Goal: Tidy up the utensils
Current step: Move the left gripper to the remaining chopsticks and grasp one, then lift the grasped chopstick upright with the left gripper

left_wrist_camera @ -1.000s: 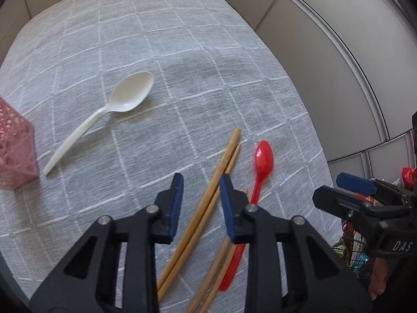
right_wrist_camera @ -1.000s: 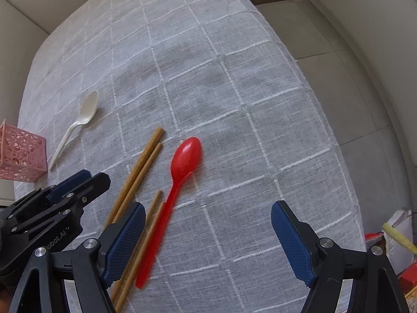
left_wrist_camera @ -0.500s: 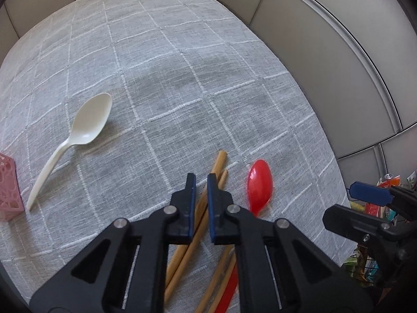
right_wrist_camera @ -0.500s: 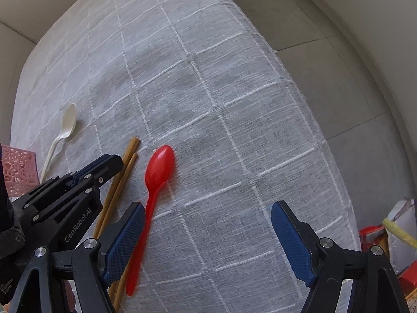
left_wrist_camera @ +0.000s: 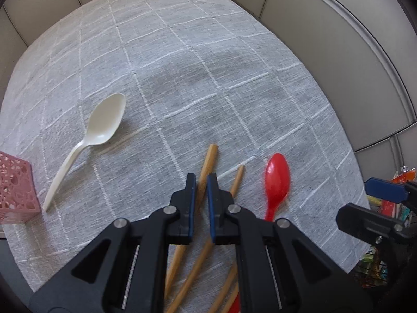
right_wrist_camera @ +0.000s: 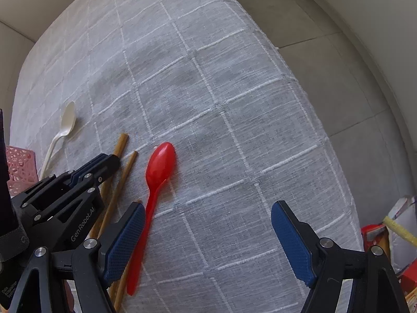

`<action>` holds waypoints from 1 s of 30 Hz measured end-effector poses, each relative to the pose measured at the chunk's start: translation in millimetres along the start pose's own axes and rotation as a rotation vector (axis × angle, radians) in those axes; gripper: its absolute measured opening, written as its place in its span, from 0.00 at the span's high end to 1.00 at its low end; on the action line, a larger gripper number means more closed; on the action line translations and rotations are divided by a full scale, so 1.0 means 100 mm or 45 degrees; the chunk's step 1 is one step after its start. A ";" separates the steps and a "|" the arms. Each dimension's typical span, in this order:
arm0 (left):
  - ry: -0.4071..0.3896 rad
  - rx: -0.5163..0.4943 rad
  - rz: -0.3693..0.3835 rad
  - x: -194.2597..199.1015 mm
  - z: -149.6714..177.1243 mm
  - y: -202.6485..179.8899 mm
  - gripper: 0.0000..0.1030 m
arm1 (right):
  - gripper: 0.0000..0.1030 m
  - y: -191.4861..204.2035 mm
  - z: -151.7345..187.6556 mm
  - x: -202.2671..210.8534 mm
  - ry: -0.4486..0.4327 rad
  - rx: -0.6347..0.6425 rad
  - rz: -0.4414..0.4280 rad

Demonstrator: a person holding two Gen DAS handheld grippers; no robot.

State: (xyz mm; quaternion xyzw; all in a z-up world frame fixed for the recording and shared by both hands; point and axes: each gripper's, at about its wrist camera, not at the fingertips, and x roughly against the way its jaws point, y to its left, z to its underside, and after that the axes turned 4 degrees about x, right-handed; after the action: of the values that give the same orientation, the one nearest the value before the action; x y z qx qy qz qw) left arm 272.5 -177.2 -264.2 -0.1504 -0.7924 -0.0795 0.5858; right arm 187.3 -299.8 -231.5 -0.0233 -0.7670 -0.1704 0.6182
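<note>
The left claw is pinching one wooden chopstick between its blue pads, its jaws nearly shut on the stick partway along its length, while the stick's far end is pointing out ahead over the grey checked cloth of the bench. A second chopstick is lying just beside it, splayed at a slight angle, and more sticks are crowding underneath the claw body. The right claw is hanging wide open over bare cloth, holding nothing, with the red spoon lying just beside its left pad. The white spoon is resting apart to the left, its handle pointing toward the pink lattice holder at the bench edge. The risk now is probably in the lift: a thin round stick gripped off-centre is likely to pivot or slide out of the pads, and the neighbouring chopstick may be dragged along or knocked toward the red spoon if the two are touching under the claw, which cannot be told here.
</note>
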 end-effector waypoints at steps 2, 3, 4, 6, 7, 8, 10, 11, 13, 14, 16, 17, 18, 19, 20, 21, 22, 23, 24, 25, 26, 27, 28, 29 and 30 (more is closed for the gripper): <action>0.011 0.016 -0.020 -0.01 0.00 0.04 0.89 | 0.19 0.01 0.00 0.00 0.002 0.000 -0.002; 0.017 0.021 -0.033 -0.01 0.00 0.06 0.89 | 0.19 0.01 0.00 -0.01 0.002 -0.001 -0.003; 0.022 0.021 -0.055 -0.03 0.00 0.07 0.89 | 0.19 0.01 0.00 -0.01 0.002 -0.004 -0.005; 0.011 0.031 -0.034 -0.04 0.00 0.10 0.89 | 0.19 0.02 0.00 -0.01 0.002 -0.009 -0.007; 0.013 0.050 -0.014 -0.04 0.00 0.14 0.89 | 0.19 0.03 0.00 -0.02 0.003 -0.010 -0.009; 0.011 0.073 0.008 -0.04 0.00 0.18 0.89 | 0.19 0.05 0.00 -0.03 0.005 -0.011 -0.012; -0.002 0.086 -0.010 -0.02 0.03 0.24 0.92 | 0.19 0.07 0.00 -0.04 0.012 -0.011 -0.017; -0.016 0.078 -0.031 0.02 0.04 0.27 0.92 | 0.19 0.09 0.00 -0.06 0.016 -0.010 -0.020; -0.039 0.077 -0.031 0.11 0.07 0.31 0.92 | 0.19 0.12 0.00 -0.08 0.022 -0.010 -0.025; -0.050 0.077 -0.028 0.16 0.08 0.33 0.92 | 0.19 0.14 0.00 -0.09 0.024 -0.009 -0.028; -0.074 0.074 -0.029 0.27 0.12 0.38 0.92 | 0.19 0.19 -0.01 -0.10 0.026 -0.006 -0.038; -0.082 0.075 -0.029 0.31 0.14 0.41 0.92 | 0.19 0.22 -0.02 -0.11 0.026 -0.005 -0.046; -0.087 0.078 -0.027 0.36 0.16 0.45 0.92 | 0.19 0.25 -0.02 -0.12 0.024 -0.003 -0.055; -0.085 0.083 -0.025 0.40 0.18 0.49 0.92 | 0.19 0.29 -0.03 -0.13 0.023 0.001 -0.065; -0.084 0.088 -0.021 0.43 0.21 0.53 0.92 | 0.19 0.34 -0.04 -0.14 0.022 0.007 -0.075; -0.084 0.092 -0.017 0.48 0.25 0.58 0.92 | 0.19 0.39 -0.04 -0.15 0.021 0.015 -0.084; -0.084 0.094 -0.014 0.51 0.30 0.62 0.92 | 0.19 0.44 -0.04 -0.16 0.020 0.025 -0.094; -0.085 0.096 -0.011 0.55 0.33 0.68 0.92 | 0.20 0.49 -0.05 -0.18 0.022 0.035 -0.105; -0.088 0.097 -0.010 0.58 0.36 0.72 0.92 | 0.22 0.55 -0.05 -0.20 0.025 0.045 -0.118; -0.090 0.099 -0.011 0.62 0.43 0.75 0.92 | 0.25 0.60 -0.05 -0.22 0.026 0.055 -0.135; -0.092 0.100 -0.013 0.65 0.45 0.78 0.92 | 0.32 0.65 -0.05 -0.25 0.029 0.065 -0.153; -0.094 0.102 -0.017 0.68 0.49 0.82 0.92 | 0.39 0.70 -0.05 -0.28 0.036 0.073 -0.169; -0.095 0.104 -0.020 0.70 0.53 0.83 0.92 | 0.42 0.75 -0.05 -0.31 0.047 0.079 -0.177; -0.096 0.106 -0.020 0.73 0.57 0.86 0.92 | 0.49 0.80 -0.05 -0.35 0.057 0.085 -0.179; -0.097 0.108 -0.020 0.75 0.61 0.90 0.92 | 0.54 0.83 -0.06 -0.38 0.064 0.092 -0.174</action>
State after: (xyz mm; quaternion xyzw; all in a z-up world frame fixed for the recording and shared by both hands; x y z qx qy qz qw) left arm 227.1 -63.4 -215.7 -0.1223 -0.8180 -0.0446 0.5602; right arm 221.9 -216.5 -247.6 0.0556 -0.7566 -0.1850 0.6247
